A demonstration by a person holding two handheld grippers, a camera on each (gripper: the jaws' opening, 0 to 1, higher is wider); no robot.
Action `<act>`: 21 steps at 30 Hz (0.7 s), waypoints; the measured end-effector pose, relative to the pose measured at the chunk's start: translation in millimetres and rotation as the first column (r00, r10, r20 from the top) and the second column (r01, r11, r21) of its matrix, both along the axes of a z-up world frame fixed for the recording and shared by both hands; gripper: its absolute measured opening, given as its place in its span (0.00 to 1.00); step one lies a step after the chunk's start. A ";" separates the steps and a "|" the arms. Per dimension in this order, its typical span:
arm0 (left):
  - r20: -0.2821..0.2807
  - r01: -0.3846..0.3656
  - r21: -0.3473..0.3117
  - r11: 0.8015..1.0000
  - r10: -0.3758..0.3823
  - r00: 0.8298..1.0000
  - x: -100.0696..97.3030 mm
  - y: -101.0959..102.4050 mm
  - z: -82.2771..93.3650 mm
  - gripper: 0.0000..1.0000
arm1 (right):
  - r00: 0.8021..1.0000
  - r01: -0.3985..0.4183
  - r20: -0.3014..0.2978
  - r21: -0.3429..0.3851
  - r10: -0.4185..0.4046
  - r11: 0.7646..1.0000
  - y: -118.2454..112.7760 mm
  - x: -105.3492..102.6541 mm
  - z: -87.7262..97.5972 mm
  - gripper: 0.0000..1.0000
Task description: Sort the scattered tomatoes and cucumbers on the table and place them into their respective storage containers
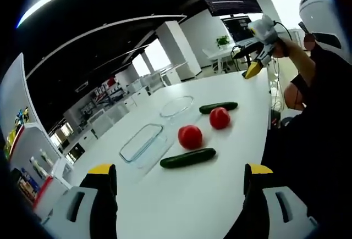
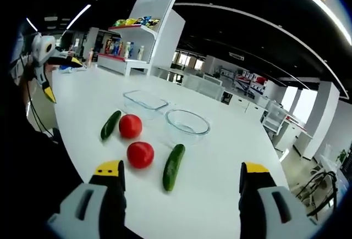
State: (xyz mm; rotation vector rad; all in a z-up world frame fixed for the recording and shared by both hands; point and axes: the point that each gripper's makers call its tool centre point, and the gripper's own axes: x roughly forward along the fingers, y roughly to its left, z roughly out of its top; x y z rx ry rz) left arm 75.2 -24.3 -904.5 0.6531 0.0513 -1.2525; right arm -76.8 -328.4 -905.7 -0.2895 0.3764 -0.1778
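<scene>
Yellow-tipped left tool [image 1: 179,178] and right tool [image 2: 181,176] both stand apart, empty, at lower frame. On the white counter [image 2: 220,162]: two tomatoes [image 2: 140,154] [image 2: 130,126] at centre, one cucumber [image 2: 173,166] beside them, another cucumber [image 2: 110,124] further left. Rectangular glass dish [image 2: 144,101] and round glass bowl [image 2: 187,124] sit just beyond, both empty. Judgement: sorting not begun; next move calls for closing on the nearest cucumber

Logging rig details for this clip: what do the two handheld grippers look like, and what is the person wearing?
Each gripper has two pale grey jaws capped with yellow tips over black pads, as on the left gripper and right gripper. Seen from the left gripper view, the right gripper has a light grey body with a dark cable trailing from it. The person's sleeve is dark, with a dark wrist band.
</scene>
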 end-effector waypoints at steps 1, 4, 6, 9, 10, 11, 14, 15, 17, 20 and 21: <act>0.005 -0.001 0.000 1.000 0.001 1.000 0.7 0.3 0.3 0.95 | 1.000 -0.001 -0.002 -0.001 0.001 1.000 -0.1 0.1 -0.7 0.82; 0.005 -0.005 -0.004 1.000 0.005 1.000 1.5 0.7 1.2 0.95 | 1.000 0.003 -0.010 -0.002 -0.003 1.000 -1.9 -0.3 -2.9 0.82; 0.006 -0.002 -0.006 1.000 0.002 1.000 0.8 0.3 1.6 0.95 | 1.000 0.006 -0.012 -0.004 -0.007 1.000 -2.6 -1.2 -2.8 0.82; 0.032 0.009 -0.001 1.000 -0.009 0.999 -0.3 -2.6 2.0 0.95 | 1.000 0.004 -0.009 -0.007 -0.004 1.000 -2.3 -1.8 -1.0 0.82; 0.051 0.011 0.004 1.000 -0.011 0.999 -0.1 -3.2 2.3 0.95 | 1.000 0.003 -0.007 -0.008 -0.003 1.000 -2.1 -1.8 -0.6 0.81; 0.061 0.011 0.008 1.000 -0.011 0.998 -0.2 -3.5 2.2 0.95 | 1.000 0.002 -0.008 -0.009 -0.002 1.000 -2.1 -1.9 -0.5 0.81; 0.065 0.004 0.009 1.000 -0.004 0.998 1.2 -3.3 3.0 0.95 | 1.000 0.003 -0.015 -0.010 -0.003 1.000 -2.6 -2.5 -1.6 0.80; 0.062 0.003 0.007 1.000 -0.003 0.998 1.2 -3.3 3.1 0.95 | 1.000 0.001 -0.017 -0.013 -0.002 1.000 -2.7 -2.5 -1.9 0.80; 0.059 0.003 0.004 1.000 -0.003 0.998 1.3 -3.2 3.3 0.95 | 1.000 0.002 -0.019 -0.017 -0.002 1.000 -2.8 -2.9 -2.2 0.80; 0.074 0.019 -0.025 1.000 -0.017 0.997 -0.6 -4.3 8.1 0.95 | 1.000 0.003 -0.015 -0.015 -0.003 1.000 -2.5 -2.7 -1.6 0.80; 0.076 0.021 -0.027 0.999 -0.019 0.997 -1.1 -4.5 8.5 0.95 | 1.000 0.003 -0.015 -0.014 -0.003 1.000 -2.5 -2.6 -1.7 0.81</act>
